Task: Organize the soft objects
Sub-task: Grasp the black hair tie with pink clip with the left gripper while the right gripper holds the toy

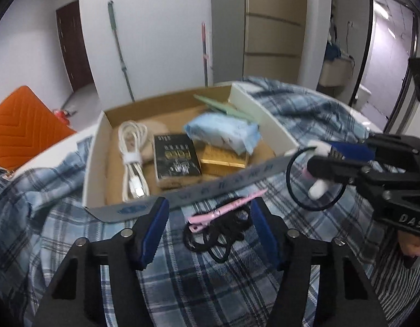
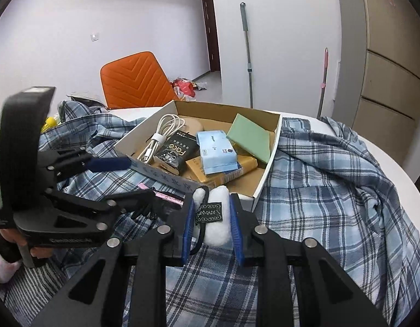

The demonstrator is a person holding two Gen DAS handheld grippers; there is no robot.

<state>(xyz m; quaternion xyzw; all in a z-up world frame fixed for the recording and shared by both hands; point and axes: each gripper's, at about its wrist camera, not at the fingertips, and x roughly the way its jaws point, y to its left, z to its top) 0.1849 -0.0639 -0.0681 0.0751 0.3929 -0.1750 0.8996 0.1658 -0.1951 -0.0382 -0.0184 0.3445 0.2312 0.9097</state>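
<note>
- Plainly, the black pouch (image 2: 175, 150) in the cardboard box (image 2: 275, 136) reads "Face"; the small black tag on the white plush hair tie (image 2: 216, 215) reads something like "MADE", partly hidden; the right gripper's body shows "DAS" in the left wrist view.
- Blue print runs along the box's near flap (image 1: 210, 188), too blurred to read.
- The right gripper (image 2: 211, 224) is clamped on the white plush hair tie, just short of the box's near corner; its black elastic loop (image 1: 313, 179) hangs below the pads.
- The left gripper (image 1: 208, 230) stands with its jaws apart and nothing between them, over a pink hair clip (image 1: 223, 209) and a tangle of black hair ties (image 1: 218, 231) lying on the plaid cloth (image 2: 332, 185) at 6 o'clock of the box.
- Inside the box: a coiled white cable (image 1: 132, 158) at 9 o'clock, a blue tissue pack (image 2: 215, 150) over a gold box (image 1: 223, 160) at centre, a green pad (image 2: 251, 137) at 1 o'clock.
- Bare cardboard floor shows at the box's near right corner.
- Blue-and-white plaid cloth covers a white round table (image 2: 395, 169); an orange chair (image 2: 133, 81) stands at 10 o'clock beyond it, and two mop handles (image 2: 246, 49) lean on the white wall.
</note>
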